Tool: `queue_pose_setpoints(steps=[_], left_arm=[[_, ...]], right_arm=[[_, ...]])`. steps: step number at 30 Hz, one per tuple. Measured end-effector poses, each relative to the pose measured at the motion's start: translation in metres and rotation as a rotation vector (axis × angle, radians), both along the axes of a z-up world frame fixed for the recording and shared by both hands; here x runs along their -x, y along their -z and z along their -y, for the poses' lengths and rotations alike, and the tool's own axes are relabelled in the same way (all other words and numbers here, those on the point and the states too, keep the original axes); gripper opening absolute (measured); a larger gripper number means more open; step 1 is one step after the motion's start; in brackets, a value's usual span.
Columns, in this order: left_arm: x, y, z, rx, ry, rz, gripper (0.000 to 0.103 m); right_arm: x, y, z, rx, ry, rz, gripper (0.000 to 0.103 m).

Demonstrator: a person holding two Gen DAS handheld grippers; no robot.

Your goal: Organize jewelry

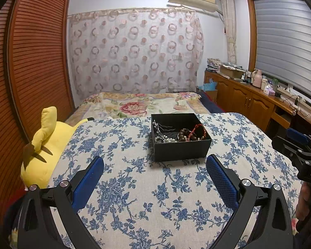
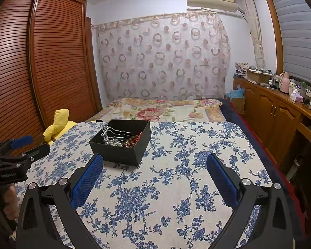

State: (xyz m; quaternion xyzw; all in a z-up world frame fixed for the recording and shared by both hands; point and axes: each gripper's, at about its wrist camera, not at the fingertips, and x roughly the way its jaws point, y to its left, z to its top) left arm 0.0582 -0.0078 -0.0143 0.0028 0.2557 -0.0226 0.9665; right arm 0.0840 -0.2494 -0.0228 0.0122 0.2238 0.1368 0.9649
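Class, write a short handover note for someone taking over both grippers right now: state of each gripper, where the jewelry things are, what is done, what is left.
Left gripper: open, empty, held over the tablecloth, facing the black box.
Right gripper: open, empty, with the box ahead and to its left.
Jewelry: all in the box, none loose on the cloth. A silver hair comb leans at the left side, a pearl strand lies at the front, and dark wooden beads and a red cord bracelet lie at the right.
Done: judging by the heaped pieces, no sorting shows.
Left: lift the pieces out and arrange them.
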Motion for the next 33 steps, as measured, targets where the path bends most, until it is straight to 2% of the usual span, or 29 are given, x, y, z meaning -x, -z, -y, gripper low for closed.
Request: queue_pose_setpoints(steps=[33], left_arm=[[0.0041,-0.0081,0.0037,-0.003,0.004,0.008,0.095]], right_arm=[[0.0014,0.0017,0.0009,-0.001,0.001,0.001,0.100]])
